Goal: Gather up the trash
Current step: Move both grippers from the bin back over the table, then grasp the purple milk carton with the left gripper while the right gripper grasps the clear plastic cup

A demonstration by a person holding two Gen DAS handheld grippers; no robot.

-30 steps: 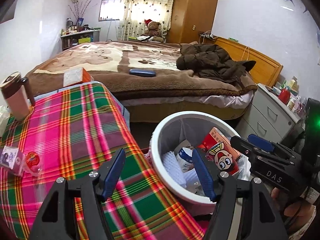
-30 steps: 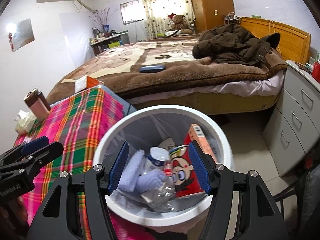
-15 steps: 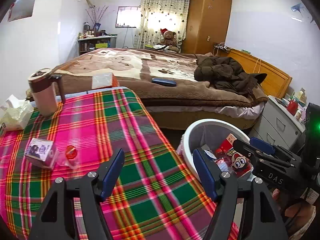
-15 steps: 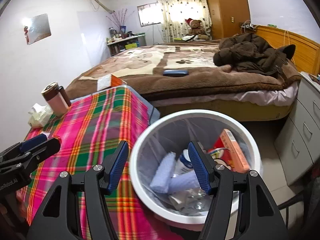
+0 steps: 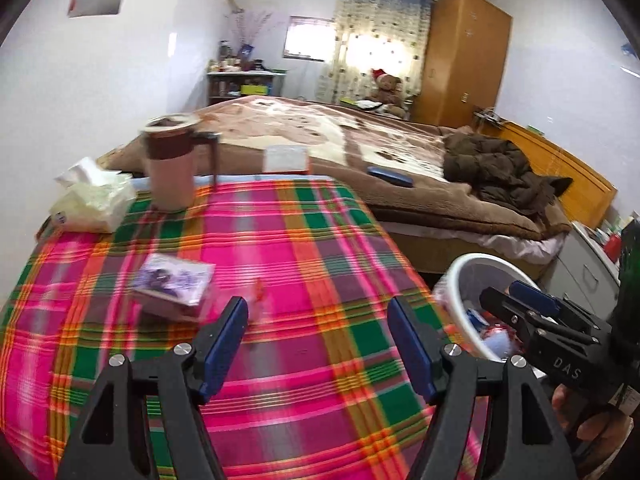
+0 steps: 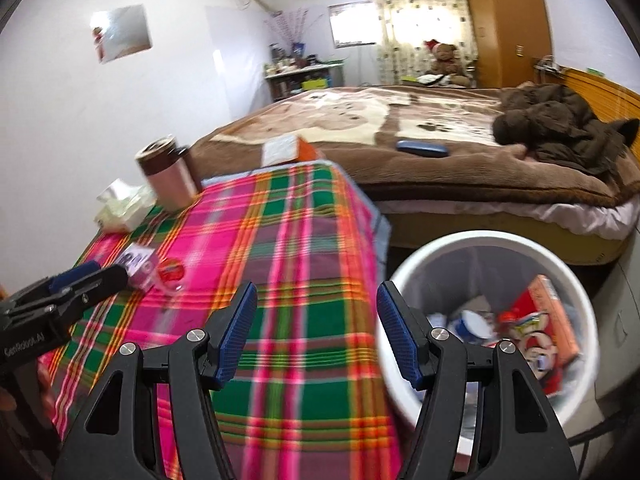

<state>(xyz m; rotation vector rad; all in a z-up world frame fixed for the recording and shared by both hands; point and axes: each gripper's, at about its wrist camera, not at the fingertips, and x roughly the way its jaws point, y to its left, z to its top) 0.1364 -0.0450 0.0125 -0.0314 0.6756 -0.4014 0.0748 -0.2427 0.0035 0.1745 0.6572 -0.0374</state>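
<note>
A small purple-printed box [image 5: 172,284] lies on the plaid tablecloth [image 5: 304,360], with a crumpled clear wrapper with a red spot [image 5: 258,292] just to its right. My left gripper [image 5: 316,320] hovers open over the cloth near them, nothing between its blue pads. The right wrist view shows the same box [image 6: 138,260] and wrapper [image 6: 172,274] beside the left gripper's tip [image 6: 92,276]. My right gripper [image 6: 316,308] is open and empty above the table's edge. The white bin [image 6: 480,240], with a red carton and a bottle inside, stands on the floor to its right.
A brown-lidded mug [image 5: 170,168], a tissue pack [image 5: 94,200] and an orange-and-white box [image 5: 286,158] stand at the table's far end. Behind is a bed [image 5: 360,132] with a dark jacket [image 5: 496,168] and a blue case [image 5: 390,176]. Grey drawers [image 5: 588,276] stand right of the bin.
Both views have swung left, away from the bin and over the table. The bin has slid to the right, and the box and wrapper have come close to the left gripper.
</note>
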